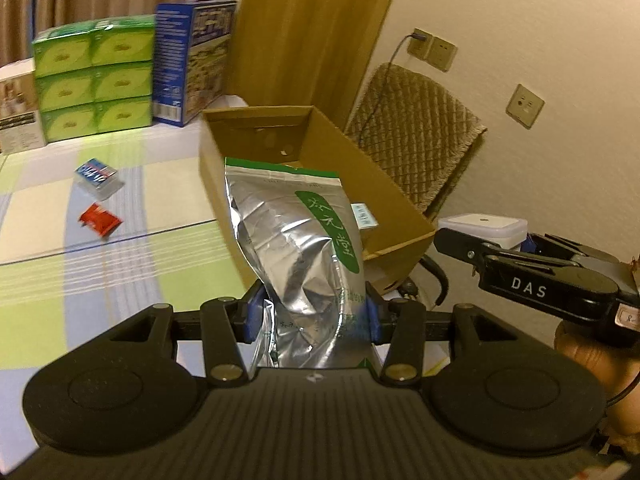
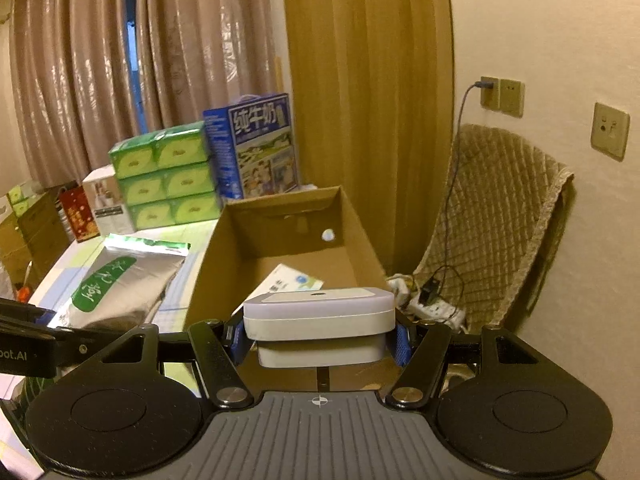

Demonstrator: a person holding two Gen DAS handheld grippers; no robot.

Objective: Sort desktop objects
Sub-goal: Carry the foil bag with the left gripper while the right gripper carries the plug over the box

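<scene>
Pouch point(image 1: 298, 248), soft crinkly foil, pinched low by left gripper point(image 1: 312, 312); right gripper point(image 2: 320, 336) clamps rigid white case point(image 2: 320, 320) over box point(image 2: 360, 220).

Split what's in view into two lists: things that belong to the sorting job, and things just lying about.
Job:
- silver foil pouch with green label, in left gripper
- white lidded plastic box, in right gripper
- open brown cardboard box
- red sachet
- blue-and-white packet

Lying about:
- stacked green tissue packs
- blue milk carton
- quilted chair
</scene>
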